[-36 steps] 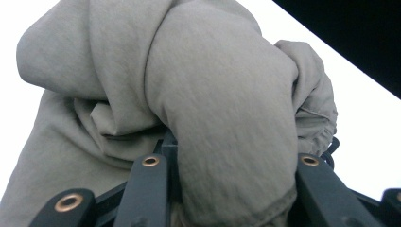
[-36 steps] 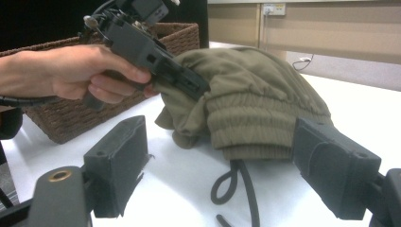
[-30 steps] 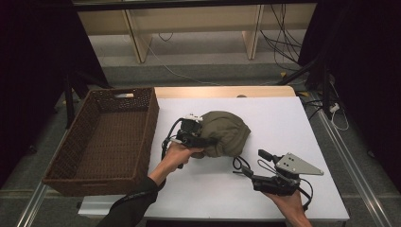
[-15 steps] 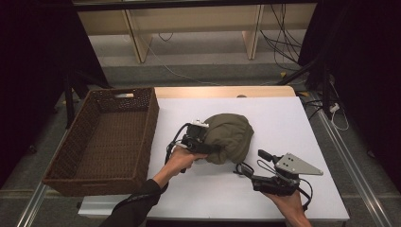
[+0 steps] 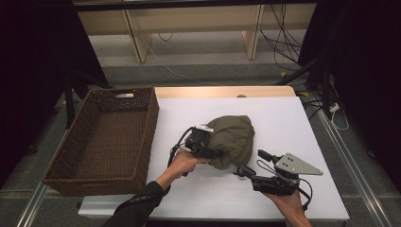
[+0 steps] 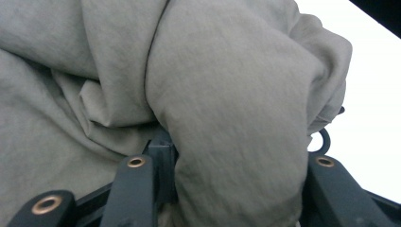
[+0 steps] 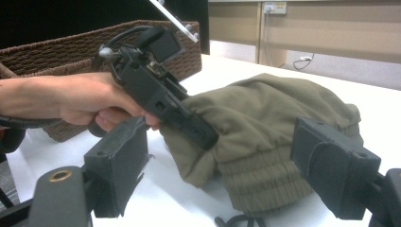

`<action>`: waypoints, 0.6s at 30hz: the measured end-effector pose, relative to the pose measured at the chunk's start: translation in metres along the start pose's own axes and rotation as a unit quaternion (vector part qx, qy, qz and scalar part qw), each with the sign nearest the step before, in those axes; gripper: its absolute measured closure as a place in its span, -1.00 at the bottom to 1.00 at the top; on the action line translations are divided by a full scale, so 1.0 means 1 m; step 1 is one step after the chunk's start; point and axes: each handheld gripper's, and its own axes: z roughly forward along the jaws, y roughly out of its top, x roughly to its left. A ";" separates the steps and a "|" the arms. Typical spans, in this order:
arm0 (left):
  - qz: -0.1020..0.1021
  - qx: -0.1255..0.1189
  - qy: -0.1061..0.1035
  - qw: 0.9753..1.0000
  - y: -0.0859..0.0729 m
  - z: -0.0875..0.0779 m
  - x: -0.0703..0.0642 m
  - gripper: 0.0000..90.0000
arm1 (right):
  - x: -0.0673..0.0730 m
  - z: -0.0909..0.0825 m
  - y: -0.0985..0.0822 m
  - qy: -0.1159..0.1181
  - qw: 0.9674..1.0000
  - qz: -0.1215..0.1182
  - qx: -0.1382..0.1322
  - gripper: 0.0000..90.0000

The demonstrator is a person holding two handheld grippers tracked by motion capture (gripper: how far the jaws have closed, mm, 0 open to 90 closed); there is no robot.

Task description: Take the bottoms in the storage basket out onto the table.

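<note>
Left gripper (image 5: 215,152) sits with its jaws pushed into the near-left flank of the olive-green garment (image 5: 231,139); in the left gripper view a thick fold of that fabric (image 6: 227,118) lies between my two black jaws, which have just been easing apart, so I read them as slightly spread around the fold, and whether the pads press on it I cannot tell. Cloth bulges ahead of and above the jaws, bunched into a rounded heap on the white table (image 5: 283,118). Behind the left gripper, my left hand (image 5: 182,163) wraps its grip, sleeve trailing toward the near table edge. Right gripper (image 5: 247,171) rests low on the table just beside the garment's near edge, jaws spread wide with nothing between them; in the right gripper view the ribbed cuff of the garment (image 7: 255,175) lies straight ahead of those jaws, apart from both pads, and the left gripper (image 7: 165,99) shows beyond it, tilted down into the cloth. Wicker basket (image 5: 106,137) stands well to the left of the left gripper, at the table's edge.
</note>
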 end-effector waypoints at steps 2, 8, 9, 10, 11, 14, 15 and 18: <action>-0.001 0.001 -0.001 1.000 0.000 0.001 0.000 0.20 | 0.000 0.000 0.000 0.000 1.000 0.001 -0.001 -0.54; -0.001 0.004 -0.004 1.000 -0.001 0.003 -0.001 0.13 | 0.000 0.000 0.000 0.001 1.000 0.001 0.001 -0.54; 0.000 0.005 -0.004 1.000 -0.002 0.004 -0.002 0.12 | 0.000 0.000 0.000 0.001 1.000 0.000 0.001 -0.54; 0.002 0.007 -0.004 1.000 -0.002 0.004 -0.002 0.11 | 0.000 0.000 0.000 0.001 1.000 0.001 0.001 -0.54; 0.002 0.007 -0.005 1.000 -0.002 0.004 -0.002 0.11 | 0.000 0.001 0.000 0.001 1.000 0.001 0.000 -0.54; 0.005 0.011 -0.007 1.000 -0.002 0.006 -0.003 0.07 | 0.000 0.001 -0.001 0.001 1.000 0.000 0.001 -0.54; 0.006 0.012 -0.007 1.000 -0.003 0.006 -0.004 0.05 | 0.000 0.001 0.000 0.002 1.000 0.000 0.001 -0.54; 0.009 0.015 -0.007 1.000 -0.003 0.007 -0.006 0.00 | 0.000 0.001 0.000 0.001 1.000 0.000 0.002 -0.54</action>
